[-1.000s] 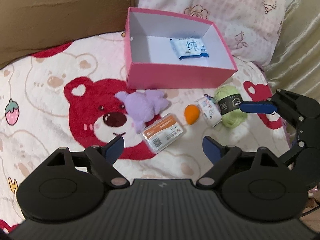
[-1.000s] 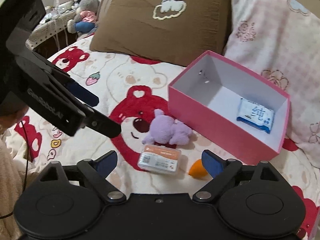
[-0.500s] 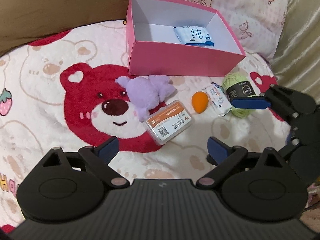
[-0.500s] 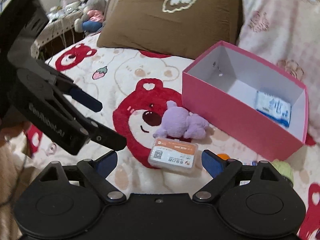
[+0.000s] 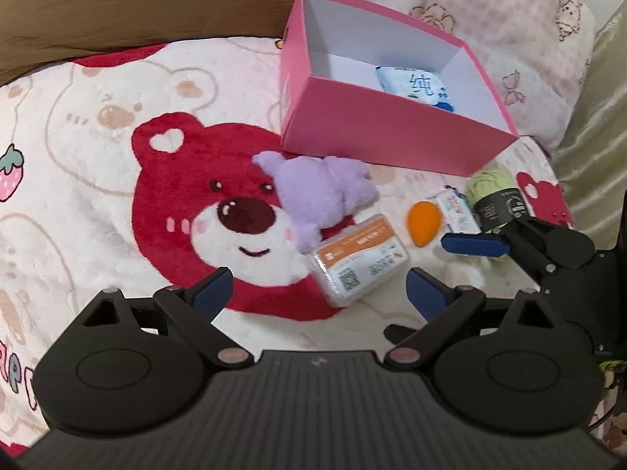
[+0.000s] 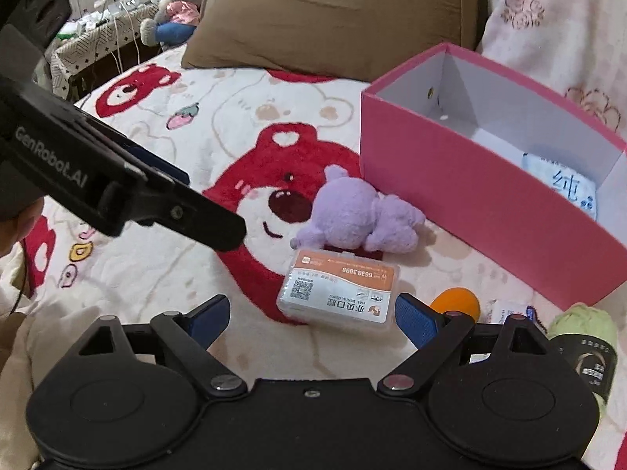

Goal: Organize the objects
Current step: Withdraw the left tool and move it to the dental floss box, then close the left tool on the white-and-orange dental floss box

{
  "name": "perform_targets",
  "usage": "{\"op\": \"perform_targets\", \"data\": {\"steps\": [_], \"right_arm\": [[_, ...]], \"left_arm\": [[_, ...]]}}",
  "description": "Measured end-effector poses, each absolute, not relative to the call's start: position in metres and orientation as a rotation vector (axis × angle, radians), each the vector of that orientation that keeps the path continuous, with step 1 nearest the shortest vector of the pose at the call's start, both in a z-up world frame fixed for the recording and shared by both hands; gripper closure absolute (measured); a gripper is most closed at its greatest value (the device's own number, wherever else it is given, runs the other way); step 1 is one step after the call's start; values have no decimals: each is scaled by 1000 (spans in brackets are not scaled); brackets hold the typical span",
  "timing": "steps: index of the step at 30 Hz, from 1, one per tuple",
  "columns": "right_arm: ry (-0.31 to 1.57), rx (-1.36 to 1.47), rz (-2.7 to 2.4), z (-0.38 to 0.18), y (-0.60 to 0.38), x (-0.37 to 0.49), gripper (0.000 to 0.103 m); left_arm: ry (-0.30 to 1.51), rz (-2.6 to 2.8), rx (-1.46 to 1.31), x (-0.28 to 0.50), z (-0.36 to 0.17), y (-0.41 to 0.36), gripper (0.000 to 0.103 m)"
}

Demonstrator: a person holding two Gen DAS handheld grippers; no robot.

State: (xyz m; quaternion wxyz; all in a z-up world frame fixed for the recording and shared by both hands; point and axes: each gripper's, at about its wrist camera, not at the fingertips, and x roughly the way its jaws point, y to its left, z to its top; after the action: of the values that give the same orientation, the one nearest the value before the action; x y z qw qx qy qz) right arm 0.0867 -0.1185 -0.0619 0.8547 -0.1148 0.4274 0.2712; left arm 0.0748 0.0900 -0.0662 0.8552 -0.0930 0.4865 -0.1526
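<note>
A pink box (image 5: 392, 133) (image 6: 462, 192) stands open on the bed with a blue-and-white wipes pack (image 5: 415, 87) (image 6: 564, 184) inside. In front of it lie a purple plush toy (image 5: 317, 192) (image 6: 360, 219), a clear orange-labelled case (image 5: 358, 260) (image 6: 339, 290), an orange sponge (image 5: 423, 221) (image 6: 456, 303), a small white packet (image 5: 458, 213) and a green yarn ball (image 5: 495, 199) (image 6: 584, 329). My left gripper (image 5: 319, 295) is open just short of the case. My right gripper (image 6: 313, 317) is open close over the case; it also shows in the left wrist view (image 5: 474, 244).
A bear-print blanket (image 5: 117, 156) covers the bed. A brown pillow (image 6: 333, 15) and a pink floral pillow (image 5: 490, 19) lie behind the box. A cluttered side table with plush toys (image 6: 129, 11) stands at the far left.
Both grippers have moved forward and down toward the loose things; the case now lies closer between the fingers of each. Both stay open.
</note>
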Motion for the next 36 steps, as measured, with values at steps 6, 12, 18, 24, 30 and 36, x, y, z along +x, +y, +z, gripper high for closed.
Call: {"op": "perform_targets", "data": {"steps": [6, 12, 18, 24, 30, 36], "right_arm": [[897, -232, 536, -74, -116, 93, 10], [884, -246, 558, -76, -112, 92, 10], [915, -201, 555, -89, -115, 98, 10], [907, -132, 521, -103, -123, 102, 10], [890, -97, 484, -113, -132, 102, 10], [864, -108, 514, -116, -132, 104, 10]], "left_arm": [[1023, -300, -169, 70, -76, 87, 7], [1032, -311, -211, 70, -85, 82, 7], [1080, -304, -235, 77, -104, 58, 10], [1044, -271, -207, 80, -110, 46, 11], [1035, -216, -201, 85, -123, 42, 11], [1021, -183, -212, 90, -132, 45, 15]]}}
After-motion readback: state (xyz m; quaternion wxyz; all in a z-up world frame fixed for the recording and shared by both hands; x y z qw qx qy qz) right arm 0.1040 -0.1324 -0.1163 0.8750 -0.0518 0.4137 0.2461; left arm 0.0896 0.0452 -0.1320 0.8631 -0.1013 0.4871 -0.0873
